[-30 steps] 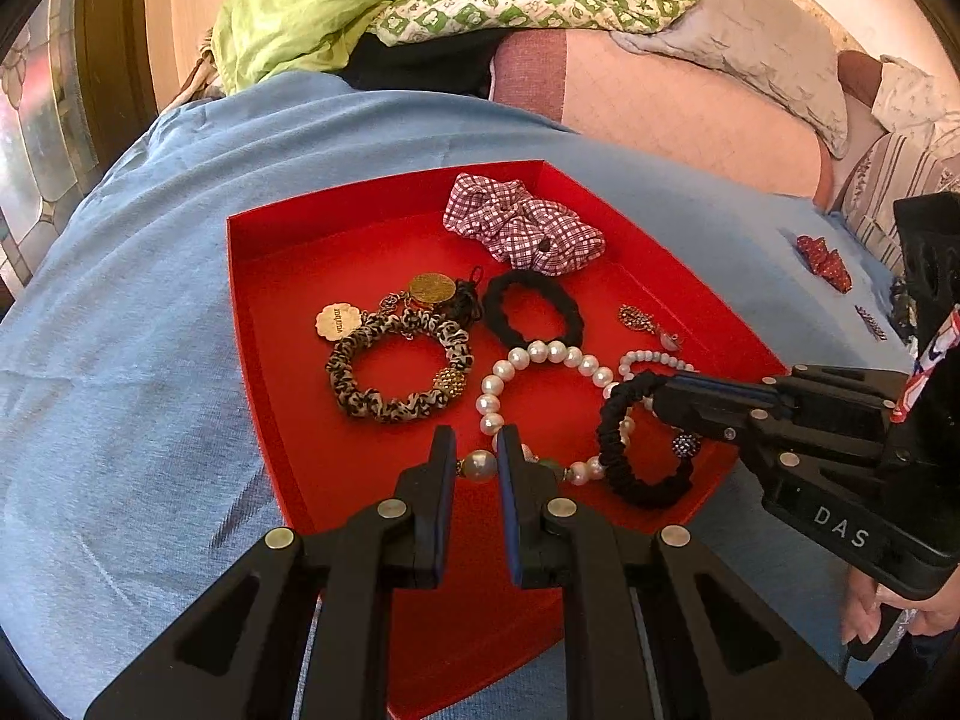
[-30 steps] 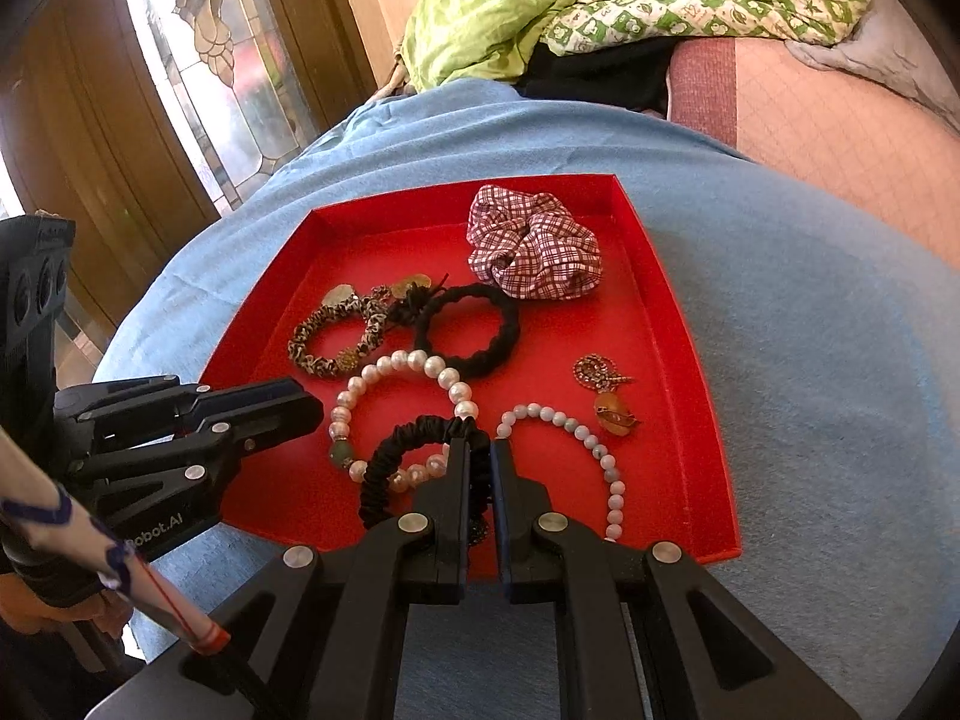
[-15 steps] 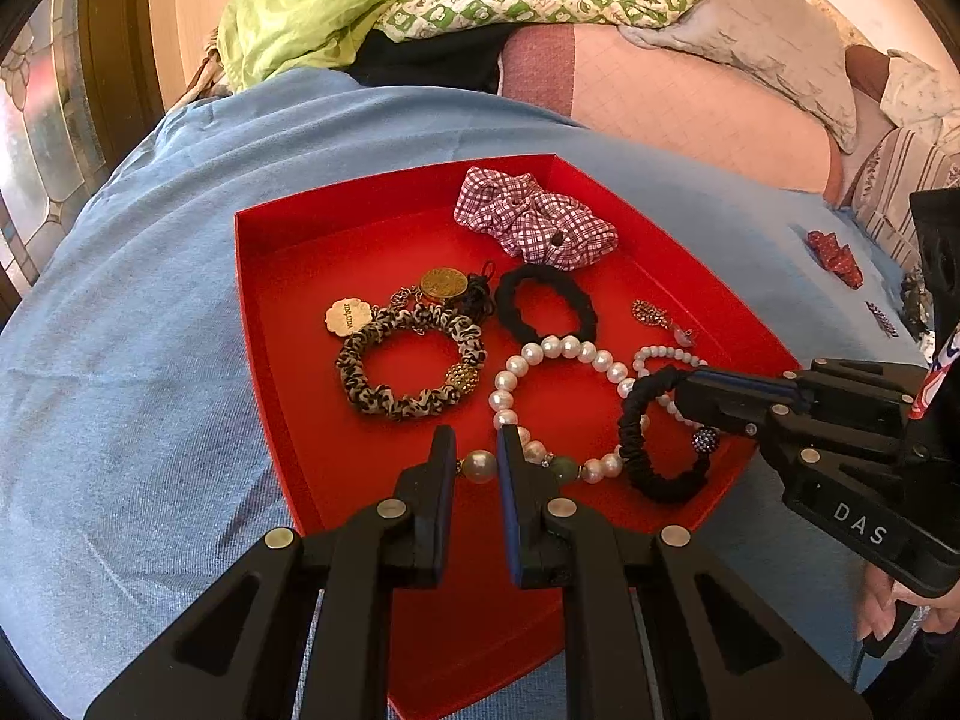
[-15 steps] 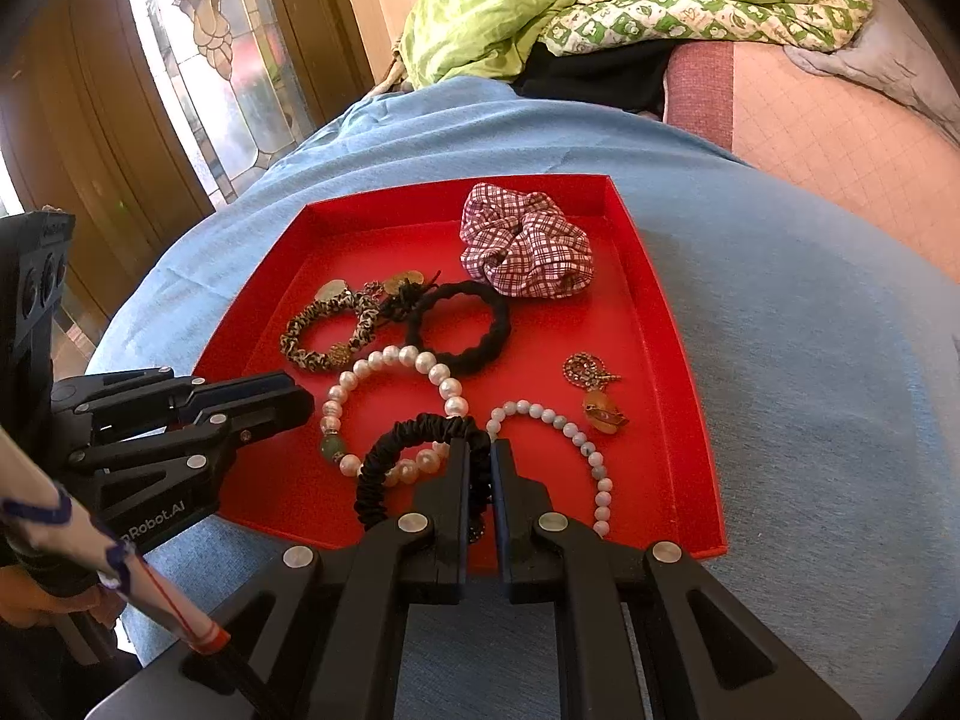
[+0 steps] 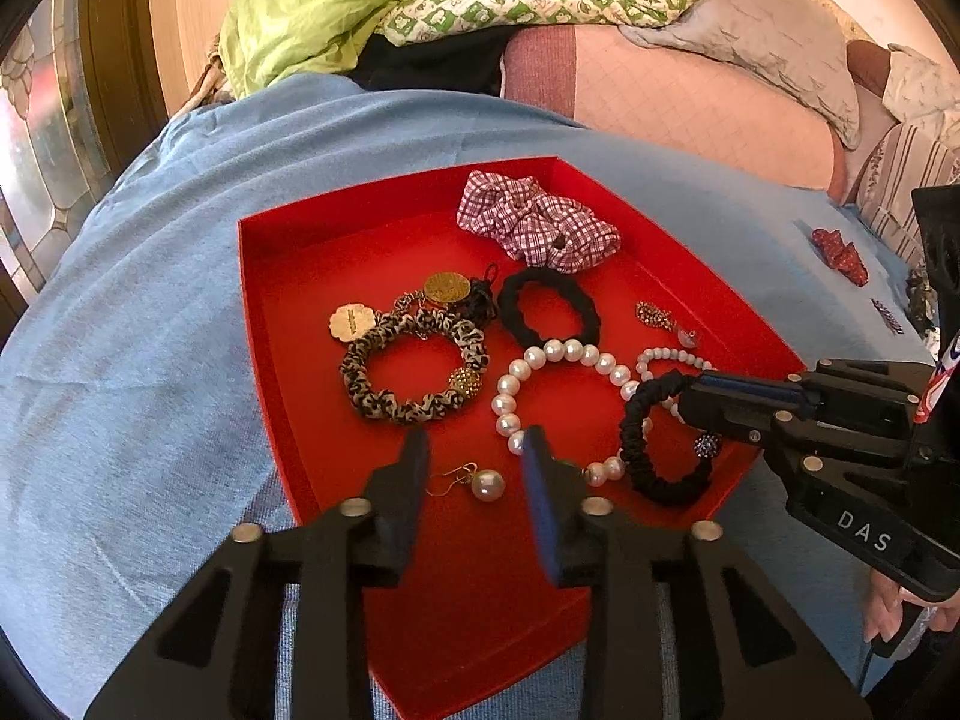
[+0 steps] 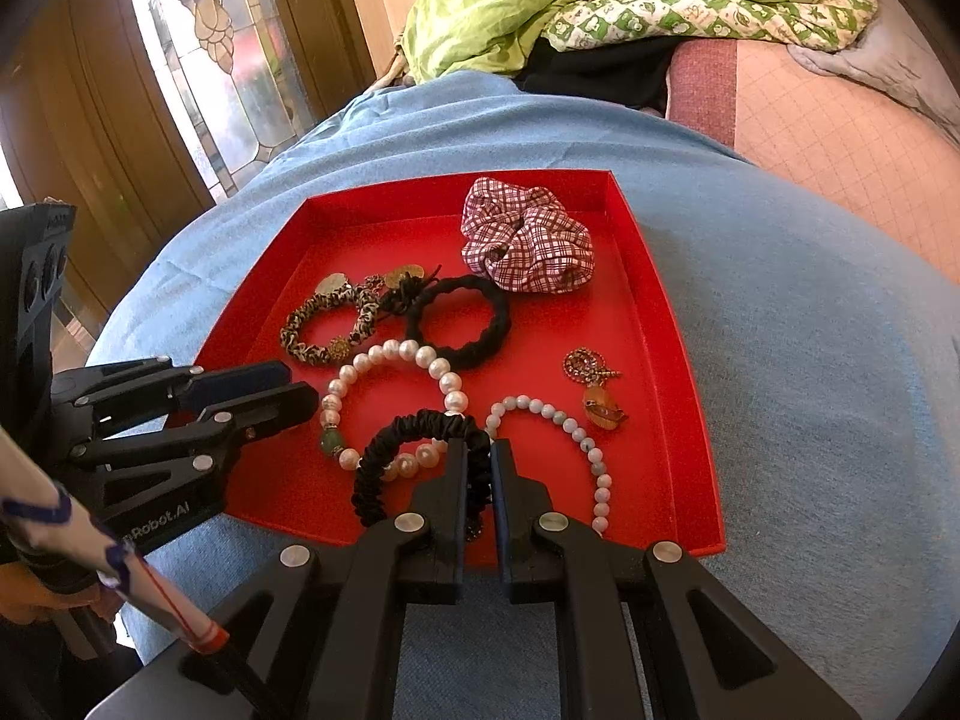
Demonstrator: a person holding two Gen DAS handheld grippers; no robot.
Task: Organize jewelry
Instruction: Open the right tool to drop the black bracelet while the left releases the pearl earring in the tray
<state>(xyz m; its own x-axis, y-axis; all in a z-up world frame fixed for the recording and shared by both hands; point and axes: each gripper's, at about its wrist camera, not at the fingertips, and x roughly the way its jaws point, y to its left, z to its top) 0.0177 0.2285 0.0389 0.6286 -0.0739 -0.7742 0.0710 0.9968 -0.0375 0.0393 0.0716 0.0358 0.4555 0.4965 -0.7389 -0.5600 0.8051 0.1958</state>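
Left gripper (image 5: 474, 459): jaws are being held apart, angled downward. Right gripper (image 6: 477, 468): jaws are being held nearly closed, pinching.

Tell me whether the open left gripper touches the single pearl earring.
Apart. Left wrist view: left gripper stands open, red tray showing either side of the pearl earring.
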